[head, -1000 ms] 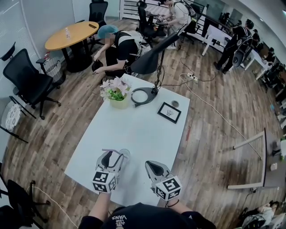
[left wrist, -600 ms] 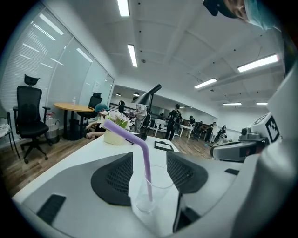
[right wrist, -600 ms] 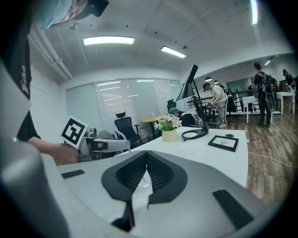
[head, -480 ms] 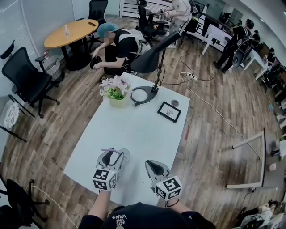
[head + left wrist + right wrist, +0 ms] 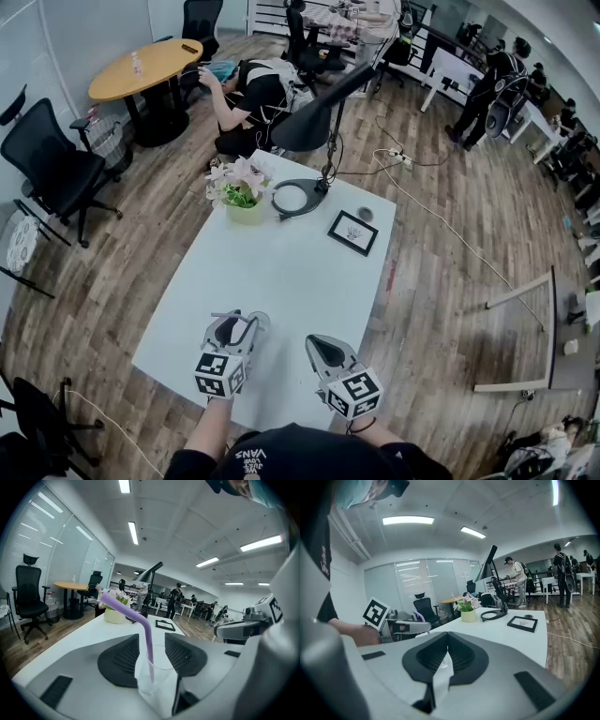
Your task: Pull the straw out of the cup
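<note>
the left hand-held gripper sits low at the near edge of the white tabletop. its jaws stand wide, one on either side of a clear cup. they have just been closing in a little, with the cup between them. whether the pads touch the cup's wall cannot be told.

the purple straw is in the cup. its lower part stands nearly upright inside, and above the rim it bends and slants away to the left in the left gripper view.

the right hand-held gripper lies just beside the left one, near the tabletop's front edge. its jaws are drawn together at the tips with nothing between them. only a thin sliver of tabletop shows through the gap lower down.

each gripper carries a cube with black-and-white square markers, left and right. these are patterns only, with no words on them.

the one legible piece of writing is "vans" printed on the person's dark shirt, seen upside down at the bottom of the head view. the smaller print under it is too small to read.

farther up the tabletop stand a pale green pot of pink flowers, a black lamp with a ring-shaped base and a small black-framed picture, all well apart from the cup. nothing written on the picture can be made out.
</note>
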`<state>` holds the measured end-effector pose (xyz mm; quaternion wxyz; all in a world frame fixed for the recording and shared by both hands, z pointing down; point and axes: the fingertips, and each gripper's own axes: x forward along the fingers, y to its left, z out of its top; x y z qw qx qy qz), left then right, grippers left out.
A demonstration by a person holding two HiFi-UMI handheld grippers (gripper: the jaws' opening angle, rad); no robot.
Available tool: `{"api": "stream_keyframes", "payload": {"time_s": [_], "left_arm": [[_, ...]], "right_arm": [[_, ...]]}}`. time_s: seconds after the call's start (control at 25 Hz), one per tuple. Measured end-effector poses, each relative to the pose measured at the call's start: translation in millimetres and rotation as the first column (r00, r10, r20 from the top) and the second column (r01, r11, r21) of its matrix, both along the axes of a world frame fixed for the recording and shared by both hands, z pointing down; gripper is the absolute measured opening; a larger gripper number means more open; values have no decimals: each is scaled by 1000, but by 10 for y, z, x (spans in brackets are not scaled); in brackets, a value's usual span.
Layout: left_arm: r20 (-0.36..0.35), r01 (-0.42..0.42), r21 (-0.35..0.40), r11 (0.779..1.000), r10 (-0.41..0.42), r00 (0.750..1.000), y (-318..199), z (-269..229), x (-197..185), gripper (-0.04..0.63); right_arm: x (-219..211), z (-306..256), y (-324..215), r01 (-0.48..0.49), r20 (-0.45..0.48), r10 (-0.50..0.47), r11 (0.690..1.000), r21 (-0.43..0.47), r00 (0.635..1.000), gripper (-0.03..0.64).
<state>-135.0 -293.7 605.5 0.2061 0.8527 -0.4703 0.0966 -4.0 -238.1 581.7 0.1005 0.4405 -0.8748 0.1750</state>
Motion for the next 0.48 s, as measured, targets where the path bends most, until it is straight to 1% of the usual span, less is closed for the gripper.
{"api": "stream_keyframes", "payload": {"time_s": [0.12, 0.44, 0.48], "left_arm": [[1, 1, 5, 1000, -1, 1000, -4, -6, -2, 135], [7, 25, 17, 1000, -25, 1000, 13, -19, -51, 50], [7, 27, 18, 999, -27, 1000, 10, -18, -60, 48]], "right_arm": [[3, 4, -6, -1, 0, 1, 1000, 0, 1000, 17], [-19, 2, 18, 7, 0, -7, 1000, 0, 1000, 17], [-25, 2, 16, 8, 0, -8, 1000, 0, 1000, 17]]}}
